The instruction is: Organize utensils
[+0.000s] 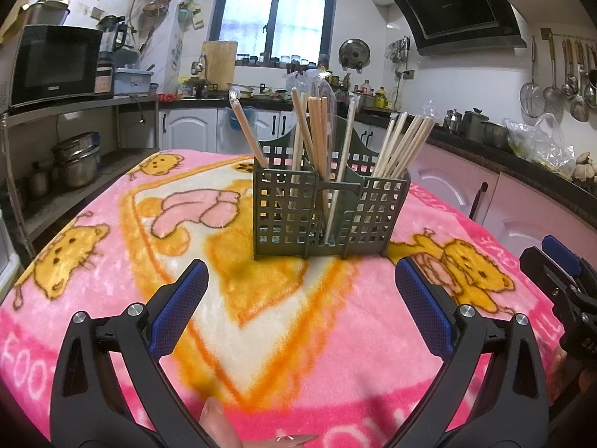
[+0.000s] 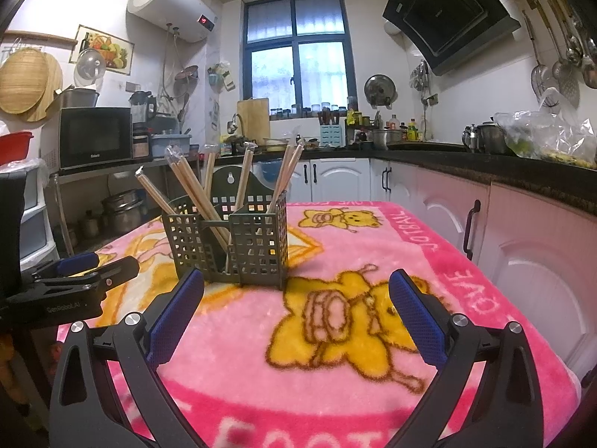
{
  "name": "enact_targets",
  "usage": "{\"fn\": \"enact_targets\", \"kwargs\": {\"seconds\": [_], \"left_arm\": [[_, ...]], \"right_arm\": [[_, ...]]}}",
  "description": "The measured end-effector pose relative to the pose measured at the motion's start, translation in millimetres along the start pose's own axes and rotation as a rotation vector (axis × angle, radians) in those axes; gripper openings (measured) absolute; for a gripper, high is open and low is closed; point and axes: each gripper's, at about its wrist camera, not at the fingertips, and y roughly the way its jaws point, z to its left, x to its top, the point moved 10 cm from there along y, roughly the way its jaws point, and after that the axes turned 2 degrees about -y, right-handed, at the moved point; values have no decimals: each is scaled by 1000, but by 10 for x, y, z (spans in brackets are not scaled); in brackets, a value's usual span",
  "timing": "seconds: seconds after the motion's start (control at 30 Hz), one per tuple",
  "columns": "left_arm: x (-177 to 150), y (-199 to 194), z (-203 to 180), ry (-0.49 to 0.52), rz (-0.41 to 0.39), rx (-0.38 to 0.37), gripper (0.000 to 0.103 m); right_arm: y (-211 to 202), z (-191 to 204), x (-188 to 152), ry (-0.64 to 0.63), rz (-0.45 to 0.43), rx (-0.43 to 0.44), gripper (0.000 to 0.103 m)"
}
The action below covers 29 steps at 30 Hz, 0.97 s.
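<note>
A dark green slotted utensil holder (image 1: 328, 209) stands upright on the pink blanket, straight ahead of my left gripper (image 1: 300, 276). Several wrapped wooden chopsticks (image 1: 317, 127) stand in its compartments, leaning outward. My left gripper is open and empty, a short way in front of the holder. In the right wrist view the holder (image 2: 227, 239) is ahead and left, with chopsticks (image 2: 194, 190) in it. My right gripper (image 2: 296, 285) is open and empty, close to the holder's right corner. The right gripper shows at the left view's right edge (image 1: 559, 268); the left gripper shows at the right view's left edge (image 2: 93, 265).
The pink cartoon blanket (image 1: 112, 298) covers the table. Pink cabinet doors (image 2: 522, 261) and a dark counter run along the right. A metal shelf with a microwave (image 1: 56, 63) and pots (image 1: 74, 160) stands to the left.
</note>
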Motion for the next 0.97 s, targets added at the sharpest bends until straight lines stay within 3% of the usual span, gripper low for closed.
{"fn": "enact_targets", "kwargs": {"seconds": [0.63,0.77,0.87,0.97], "left_arm": [[-28,26,-15,-9,23,-36,92],[9,74,92,-41,64,-15,92],[141,166,409,-71,114,44,92],[264,361,917,-73,203,159,92]], "right_arm": [[1,-21,-8,2,-4,-4,97],[33,-73,-3,19,15,-3,97],[192,-293,34,63,94,-16,97],[546,-761,-26,83,288,-134,97]]}}
